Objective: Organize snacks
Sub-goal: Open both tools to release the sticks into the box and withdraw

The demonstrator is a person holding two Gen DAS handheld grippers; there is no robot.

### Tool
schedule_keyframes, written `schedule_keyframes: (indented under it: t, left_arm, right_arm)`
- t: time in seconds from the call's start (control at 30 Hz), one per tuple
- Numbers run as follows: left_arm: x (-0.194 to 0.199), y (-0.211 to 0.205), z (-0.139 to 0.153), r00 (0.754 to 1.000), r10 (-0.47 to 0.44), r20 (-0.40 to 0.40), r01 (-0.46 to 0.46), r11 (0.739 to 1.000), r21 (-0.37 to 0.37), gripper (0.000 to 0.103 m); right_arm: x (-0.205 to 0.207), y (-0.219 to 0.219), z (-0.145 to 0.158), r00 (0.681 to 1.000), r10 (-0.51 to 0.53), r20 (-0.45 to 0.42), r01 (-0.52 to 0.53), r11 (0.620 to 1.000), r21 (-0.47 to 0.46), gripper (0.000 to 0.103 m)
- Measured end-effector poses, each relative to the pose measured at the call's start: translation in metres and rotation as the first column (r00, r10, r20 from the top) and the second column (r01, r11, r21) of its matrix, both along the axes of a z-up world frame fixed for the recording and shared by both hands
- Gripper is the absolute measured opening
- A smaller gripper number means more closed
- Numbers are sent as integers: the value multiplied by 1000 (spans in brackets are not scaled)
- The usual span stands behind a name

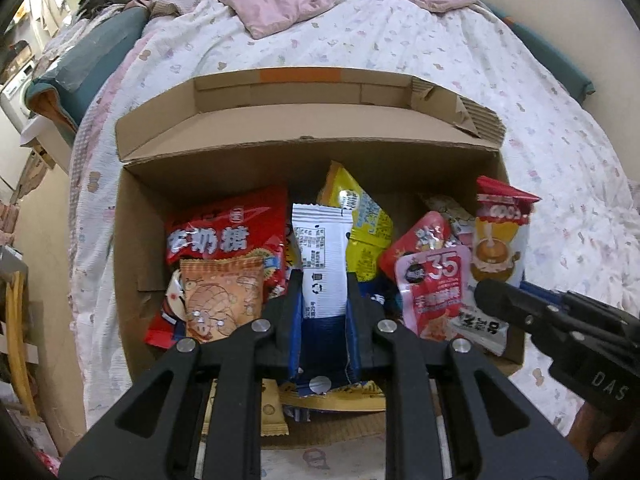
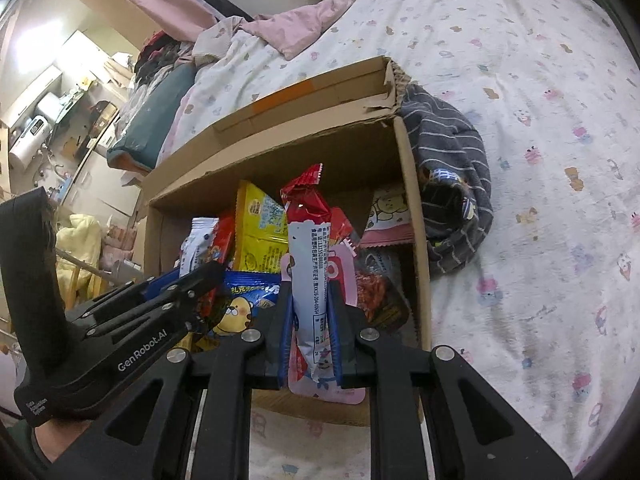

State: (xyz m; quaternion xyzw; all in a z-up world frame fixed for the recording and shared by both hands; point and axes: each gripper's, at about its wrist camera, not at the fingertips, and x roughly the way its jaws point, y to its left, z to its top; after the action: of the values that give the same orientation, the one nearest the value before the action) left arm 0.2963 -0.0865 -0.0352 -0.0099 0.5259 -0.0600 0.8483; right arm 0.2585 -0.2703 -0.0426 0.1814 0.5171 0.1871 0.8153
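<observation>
Left claw pinching a white-and-blue packet, right claw a red-topped packet, seemingly over the cardboard box.

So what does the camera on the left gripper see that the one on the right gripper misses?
Only the left view shows the orange crinkle-edged snack packet with a cartoon print at the box's left and the big red bag with white characters.

Only the right view shows the grey striped cloth bunched on the bed outside the box's right wall.

Both show the open brown cardboard box of snacks, the yellow packet, and the two closed grippers: the left gripper clamps a white-and-blue sachet, the right gripper a red-topped white stick packet.
</observation>
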Motion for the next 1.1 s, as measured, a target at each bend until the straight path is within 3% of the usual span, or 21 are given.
schedule_keyframes:
  t: [0.07,0.23,0.6,0.67,0.73,0.8,0.87,0.9,0.93,1.07,1.1]
  left_arm:
    - [-2,0,1,1000,-5,-2,5,1000,-11,18]
    - [-8,3,7,999,21,24,-21,1000,-6,67]
    - [-28,19,31,996,28,83,-27,1000,-7,68]
    - [-35,22,37,994,33,104,-34,999,3,68]
    - [-45,25,45,990,34,134,-36,999,11,68]
    - [-57,31,55,985,38,167,-40,999,12,68]
    - [-69,38,63,981,48,188,-51,999,10,72]
    - [-75,43,67,979,56,194,-58,998,4,80]
    - [-83,48,71,977,69,201,-69,998,-7,87]
    - [-110,64,84,967,103,234,-100,995,-24,97]
    - [-117,67,86,964,108,242,-106,994,-21,103]
  right_arm:
    - [0,0,0,1000,1,1,-1,1000,6,17]
    - [-1,-2,4,1000,-5,14,5,999,32,17]
    - [-10,0,23,996,-8,91,7,1000,18,21]
    - [-19,5,37,989,5,150,0,999,-32,28]
    - [-31,8,50,977,12,211,2,998,-64,68]
    - [-46,10,63,967,1,254,17,997,-70,86]
    - [-56,10,74,961,-7,275,27,997,-68,93]
    - [-61,10,79,959,-13,283,34,997,-67,96]
    - [-67,11,86,957,-15,289,34,998,-62,97]
    - [-84,14,101,956,-14,293,32,998,-57,101]
    - [-91,14,105,953,-20,302,39,997,-59,103]
